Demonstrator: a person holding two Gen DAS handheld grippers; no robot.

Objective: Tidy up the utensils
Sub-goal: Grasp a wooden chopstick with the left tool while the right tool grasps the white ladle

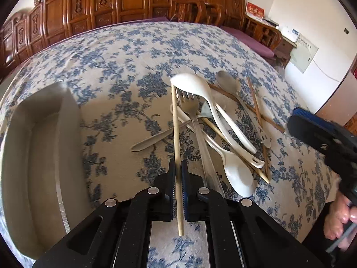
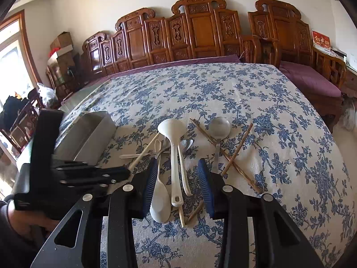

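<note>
My left gripper [image 1: 178, 167] is shut on a pale chopstick [image 1: 175, 129], whose far tip lies by the white ladle [image 1: 196, 87] in the utensil pile. The pile holds a metal fork [image 1: 189, 107], white spoons [image 1: 238, 176], a steel spoon [image 1: 227, 82] and brown chopsticks [image 1: 256, 105]. The grey tray [image 1: 33, 156] lies to the left. My right gripper [image 2: 178, 178] is open just above the pile, its fingers either side of the white ladle's handle [image 2: 175, 167] and a white spoon [image 2: 159, 205]. The left gripper [image 2: 125, 174] with the chopstick [image 2: 145, 150] shows in the right wrist view.
The table has a blue floral cloth [image 2: 267, 156]. The grey tray [image 2: 89, 134] stands left of the pile. Carved wooden chairs [image 2: 200, 29] line the far side. A purple cushioned bench [image 2: 312, 80] is at the right. The right gripper's body [image 1: 323, 138] is at the right edge.
</note>
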